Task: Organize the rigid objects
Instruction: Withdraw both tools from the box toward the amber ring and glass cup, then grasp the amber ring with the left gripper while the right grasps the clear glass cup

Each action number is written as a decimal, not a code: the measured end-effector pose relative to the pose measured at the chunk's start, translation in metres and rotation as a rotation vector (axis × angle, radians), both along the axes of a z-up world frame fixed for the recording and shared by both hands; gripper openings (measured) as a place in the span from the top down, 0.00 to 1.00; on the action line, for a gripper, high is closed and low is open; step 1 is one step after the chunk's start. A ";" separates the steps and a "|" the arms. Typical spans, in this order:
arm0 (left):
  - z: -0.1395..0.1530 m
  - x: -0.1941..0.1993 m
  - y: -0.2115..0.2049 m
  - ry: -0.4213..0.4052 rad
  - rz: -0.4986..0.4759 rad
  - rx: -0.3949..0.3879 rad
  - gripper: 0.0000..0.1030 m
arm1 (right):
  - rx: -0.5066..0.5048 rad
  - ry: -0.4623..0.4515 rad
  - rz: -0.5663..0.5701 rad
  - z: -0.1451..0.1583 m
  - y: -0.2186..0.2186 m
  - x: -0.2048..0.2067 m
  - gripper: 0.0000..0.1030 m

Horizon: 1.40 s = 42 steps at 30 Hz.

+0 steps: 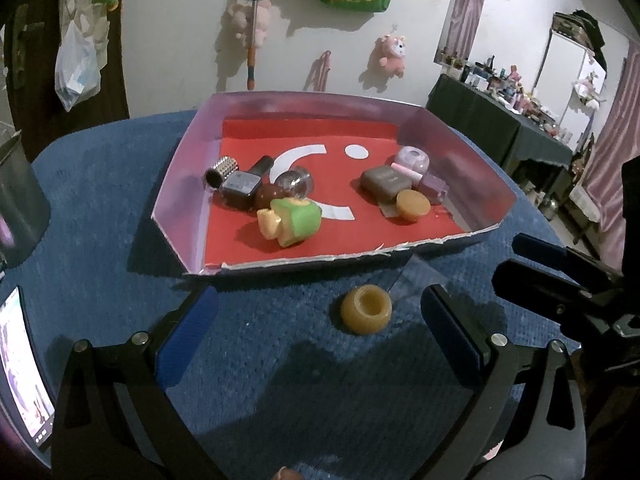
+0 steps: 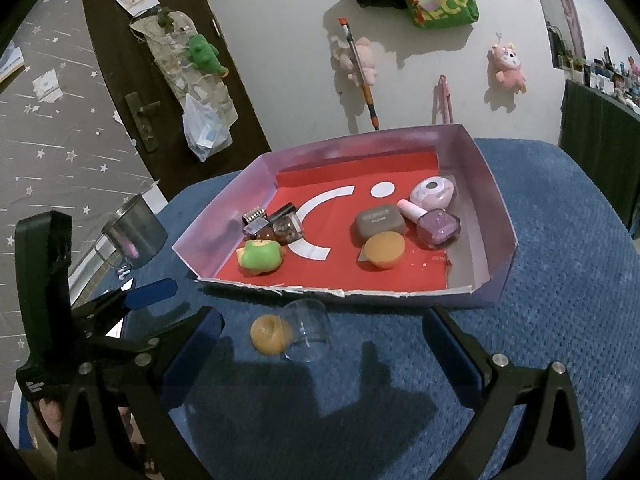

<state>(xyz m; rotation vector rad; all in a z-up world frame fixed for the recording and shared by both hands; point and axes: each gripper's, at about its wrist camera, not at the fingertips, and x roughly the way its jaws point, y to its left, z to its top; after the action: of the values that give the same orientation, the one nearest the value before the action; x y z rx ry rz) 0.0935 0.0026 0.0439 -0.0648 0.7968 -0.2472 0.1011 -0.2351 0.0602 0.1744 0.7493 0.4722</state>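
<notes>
Tan-coloured little jar [image 1: 366,309] is sitting out on the blue cloth [image 1: 280,380], just in front of the tray's [image 1: 180,184] torn front edge, opening facing up toward the left camera. A clear cup [image 2: 308,332] is lying on its side touching it, easier to make out in the right view. My guess is these two are the leftovers, since everything else is already lying in two clusters inside the tray: green toy [image 1: 290,220], watch and roller on the left, brown case [image 1: 386,182], tan lid [image 1: 413,204] and nail polish [image 2: 438,226] on the right.

Left gripper [image 1: 320,320] is hovering low over the cloth, jaws spread wide and empty, with the jar lying between the fingertips, so it's looking lined up for a grab. Right gripper [image 2: 320,332] is also gaping open and holding nothing, pointing at the jar and cup from the other side.
</notes>
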 end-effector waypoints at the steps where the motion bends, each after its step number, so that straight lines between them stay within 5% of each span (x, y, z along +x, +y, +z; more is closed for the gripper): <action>1: -0.001 -0.001 0.000 0.002 0.000 -0.001 0.00 | -0.001 0.002 -0.002 -0.001 0.000 -0.001 0.00; 27: -0.039 -0.003 0.006 0.103 0.012 -0.013 0.00 | -0.087 0.097 -0.061 -0.039 -0.005 0.005 0.00; 35: -0.043 0.005 0.000 0.115 0.020 -0.025 0.01 | -0.063 0.125 -0.051 -0.043 -0.005 0.014 0.07; 42: -0.044 0.015 -0.016 0.115 0.018 0.032 0.01 | -0.043 0.131 -0.055 -0.043 -0.006 0.017 0.07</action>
<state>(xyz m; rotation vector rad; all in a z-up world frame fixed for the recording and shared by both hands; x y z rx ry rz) 0.1089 -0.0139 -0.0001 -0.0565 0.9142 -0.2155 0.1176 -0.2412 0.0170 0.1860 0.8801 0.3949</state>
